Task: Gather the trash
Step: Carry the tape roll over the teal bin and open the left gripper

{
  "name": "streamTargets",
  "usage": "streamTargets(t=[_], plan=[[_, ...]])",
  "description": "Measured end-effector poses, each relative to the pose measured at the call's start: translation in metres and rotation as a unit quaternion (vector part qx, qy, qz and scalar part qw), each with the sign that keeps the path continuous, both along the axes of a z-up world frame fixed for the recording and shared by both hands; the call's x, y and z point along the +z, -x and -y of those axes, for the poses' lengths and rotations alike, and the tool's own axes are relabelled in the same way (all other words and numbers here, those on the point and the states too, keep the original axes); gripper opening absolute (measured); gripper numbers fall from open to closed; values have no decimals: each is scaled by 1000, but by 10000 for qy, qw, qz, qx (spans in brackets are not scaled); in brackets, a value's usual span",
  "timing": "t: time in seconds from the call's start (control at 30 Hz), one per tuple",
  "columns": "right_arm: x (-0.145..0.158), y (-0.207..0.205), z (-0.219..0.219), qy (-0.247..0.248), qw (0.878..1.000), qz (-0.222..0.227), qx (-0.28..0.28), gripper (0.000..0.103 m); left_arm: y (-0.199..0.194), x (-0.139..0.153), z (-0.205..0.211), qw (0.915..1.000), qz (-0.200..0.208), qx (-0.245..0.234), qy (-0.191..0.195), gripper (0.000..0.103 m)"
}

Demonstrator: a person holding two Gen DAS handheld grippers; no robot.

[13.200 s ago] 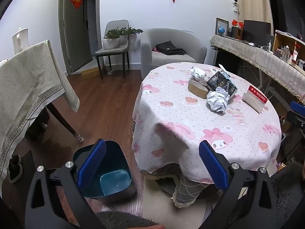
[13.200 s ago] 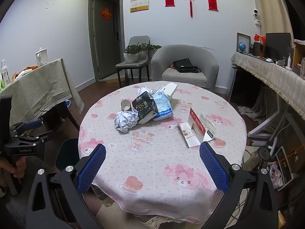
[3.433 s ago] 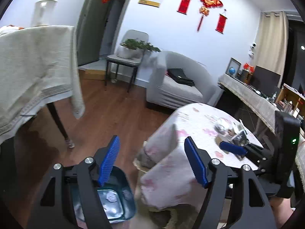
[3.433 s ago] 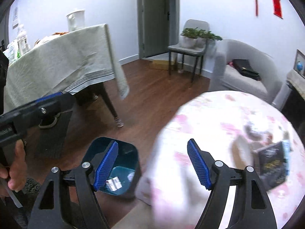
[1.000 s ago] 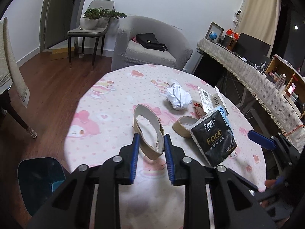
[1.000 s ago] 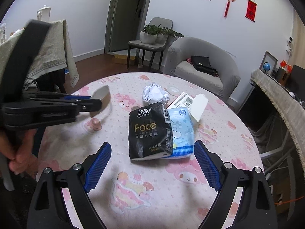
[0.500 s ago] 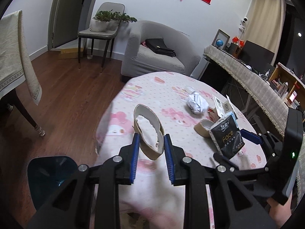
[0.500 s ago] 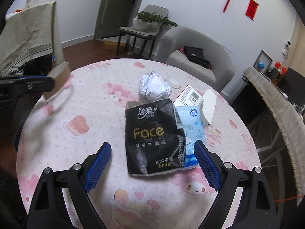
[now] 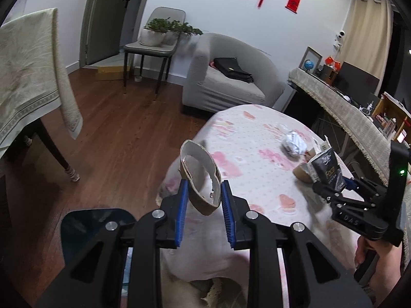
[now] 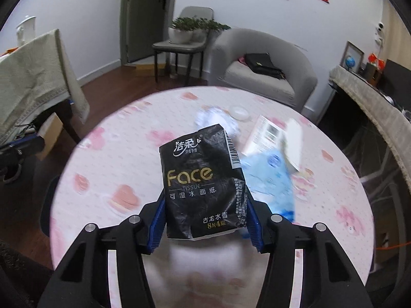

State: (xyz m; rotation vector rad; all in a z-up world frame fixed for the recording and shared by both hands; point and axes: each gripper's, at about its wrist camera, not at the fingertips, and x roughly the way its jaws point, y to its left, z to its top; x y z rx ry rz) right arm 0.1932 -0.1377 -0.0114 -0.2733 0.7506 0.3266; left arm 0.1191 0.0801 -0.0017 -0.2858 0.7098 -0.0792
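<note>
My left gripper (image 9: 203,195) is shut on a squashed brown cardboard ring (image 9: 200,179), held past the left edge of the round table with its pink-print cloth (image 9: 257,177). Below it to the left, a dark blue bin (image 9: 84,228) stands on the floor. My right gripper (image 10: 205,218) has its jaws closing, and the pads press both sides of a black "Face" tissue pack (image 10: 203,179). In the left wrist view this pack (image 9: 326,166) stands upright in the right gripper (image 9: 331,187) above the table (image 10: 108,179).
A crumpled white paper ball (image 9: 292,142), a second cardboard ring (image 9: 301,172), a blue tissue pack (image 10: 272,179) and a white box (image 10: 269,133) lie on the table. A cloth-covered table (image 9: 30,77) stands left, a grey armchair (image 9: 226,77) behind.
The left gripper carried the cardboard ring leftward, from over the table to past its edge. The right jaws closed from wide open onto the black tissue pack, which now stands up between them.
</note>
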Motion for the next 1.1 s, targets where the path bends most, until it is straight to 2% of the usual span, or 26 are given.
streamTargets(t=[0.27,0.53,0.83,1.1], plan=[[12,10,-44,-351,9983,86,465,55,15,-6,-32,9994,-89,276,-166,28],[13,15,-86,-642,9946,-38,815,55,28,-20,-67,9971,-332,567,-383,28],[6,26,-138,-832,9890,-227,1199,55,45,-34,-107,9955,-478,754,-324,28],[-3,37,-183,-925,9822,-430,1576,55,52,-57,-128,9925,-832,822,-354,28]])
